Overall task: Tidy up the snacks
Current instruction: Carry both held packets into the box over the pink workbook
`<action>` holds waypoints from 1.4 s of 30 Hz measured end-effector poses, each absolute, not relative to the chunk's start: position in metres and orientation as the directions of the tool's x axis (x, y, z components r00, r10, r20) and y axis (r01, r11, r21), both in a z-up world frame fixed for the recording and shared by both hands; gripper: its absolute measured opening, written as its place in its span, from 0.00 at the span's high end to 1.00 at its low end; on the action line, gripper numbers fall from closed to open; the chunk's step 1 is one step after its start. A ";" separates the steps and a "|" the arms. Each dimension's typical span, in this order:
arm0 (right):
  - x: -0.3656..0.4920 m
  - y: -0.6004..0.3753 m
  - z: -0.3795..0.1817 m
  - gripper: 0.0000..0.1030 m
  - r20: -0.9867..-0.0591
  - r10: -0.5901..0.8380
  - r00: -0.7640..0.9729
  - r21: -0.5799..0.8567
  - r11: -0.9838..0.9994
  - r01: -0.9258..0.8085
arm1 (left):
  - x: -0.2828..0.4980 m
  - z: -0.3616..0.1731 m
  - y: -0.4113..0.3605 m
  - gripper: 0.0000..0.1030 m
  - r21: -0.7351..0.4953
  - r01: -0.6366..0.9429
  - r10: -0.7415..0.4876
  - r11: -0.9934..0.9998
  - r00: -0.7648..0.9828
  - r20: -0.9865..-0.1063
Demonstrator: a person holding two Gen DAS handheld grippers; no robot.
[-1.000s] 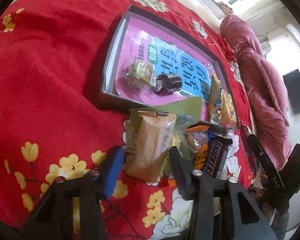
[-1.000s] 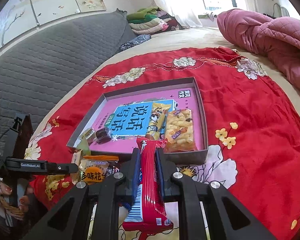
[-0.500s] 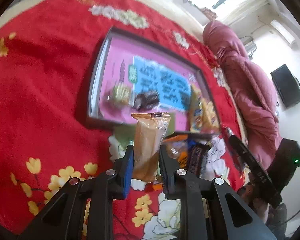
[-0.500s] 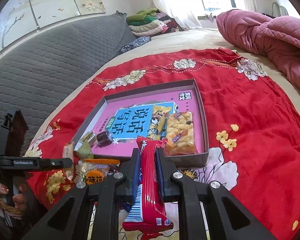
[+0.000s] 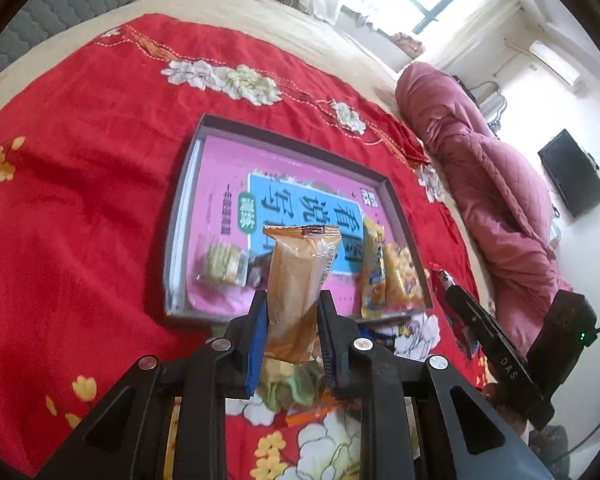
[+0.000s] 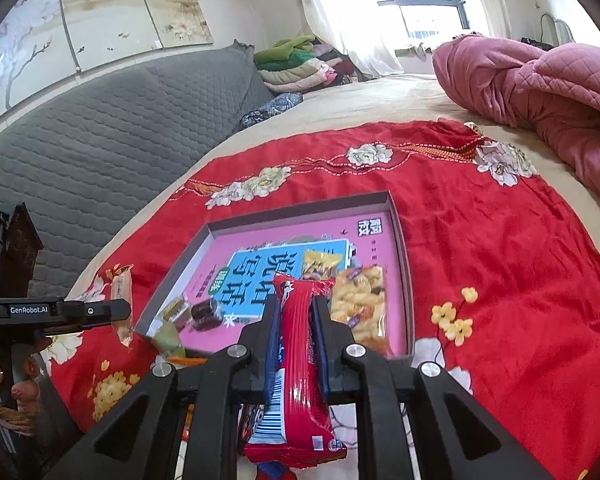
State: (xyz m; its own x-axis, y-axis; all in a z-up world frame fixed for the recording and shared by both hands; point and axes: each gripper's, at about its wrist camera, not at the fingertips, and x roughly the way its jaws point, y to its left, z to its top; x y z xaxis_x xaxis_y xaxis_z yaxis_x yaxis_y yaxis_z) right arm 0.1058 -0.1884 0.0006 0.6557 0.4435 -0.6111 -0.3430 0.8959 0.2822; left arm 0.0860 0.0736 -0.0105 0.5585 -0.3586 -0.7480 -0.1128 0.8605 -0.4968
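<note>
My left gripper [image 5: 294,300] is shut on an orange-brown snack packet [image 5: 298,280], held upright above the red cloth just in front of the grey tray [image 5: 180,216]. My right gripper [image 6: 296,308] is shut on a red wrapped snack bar [image 6: 302,360], near the tray's [image 6: 402,248] front edge. Inside the tray lie a green-yellow biscuit pack [image 5: 222,262], a dark wrapped sweet [image 6: 204,312] and two yellow snack bags [image 5: 394,276]. In the right wrist view the left gripper [image 6: 120,312] shows at the left, with its packet [image 6: 121,286].
Several loose snacks [image 5: 300,384] lie on the red flowered cloth [image 5: 80,200] under my left gripper. A pink quilt [image 6: 540,92] is bunched at the right of the bed. A grey padded headboard [image 6: 100,128] and folded clothes [image 6: 296,64] stand behind.
My left gripper closed on the orange-brown packet and lifted it off the pile, towards the tray. The right gripper has kept still with the red bar.
</note>
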 end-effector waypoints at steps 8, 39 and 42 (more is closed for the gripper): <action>0.115 -0.189 0.002 0.84 -0.598 0.452 0.662 0.296 0.892 -0.342 | 0.114 -0.008 0.058 0.76 -0.485 -0.095 -0.353 0.869 0.567 -0.744; 0.165 -0.167 -0.022 0.84 -0.622 0.456 0.637 0.300 0.890 -0.345 | 0.166 -0.045 0.007 0.76 -0.388 -0.075 -0.314 0.919 0.456 -0.832; 0.167 -0.165 -0.025 0.84 -0.626 0.457 0.632 0.299 0.889 -0.346 | 0.167 -0.049 0.006 0.76 -0.382 -0.077 -0.312 0.921 0.444 -0.840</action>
State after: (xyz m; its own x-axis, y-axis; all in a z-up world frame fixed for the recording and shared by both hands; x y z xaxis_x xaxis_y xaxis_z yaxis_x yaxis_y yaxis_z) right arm 0.1673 -0.1651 -0.0246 0.6318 0.4567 -0.6264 -0.3461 0.8892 0.2992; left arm 0.1673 0.0062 -0.0487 0.4444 -0.3116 -0.8399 -0.0769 0.9208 -0.3823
